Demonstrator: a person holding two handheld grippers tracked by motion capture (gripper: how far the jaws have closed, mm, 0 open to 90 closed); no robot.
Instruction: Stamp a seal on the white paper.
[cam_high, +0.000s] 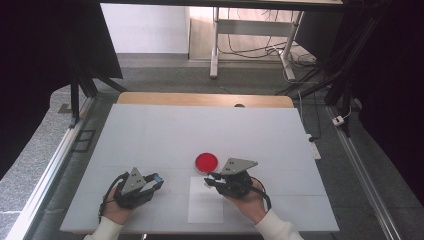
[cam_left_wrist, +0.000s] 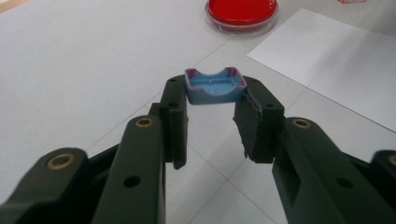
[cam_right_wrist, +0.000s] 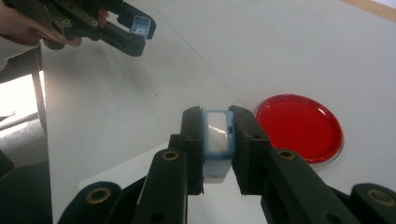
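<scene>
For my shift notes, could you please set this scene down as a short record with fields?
left gripper: shut on a small blue cap, held above the table
right gripper: shut on a pale blue case
red dish: flat on the table, just beyond the right gripper, untouched
white sheet: lies on the table's near edge, between the two hands

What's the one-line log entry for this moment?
left gripper: shut on blue cap | right gripper: shut on pale blue piece | red dish: on table, untouched
</scene>
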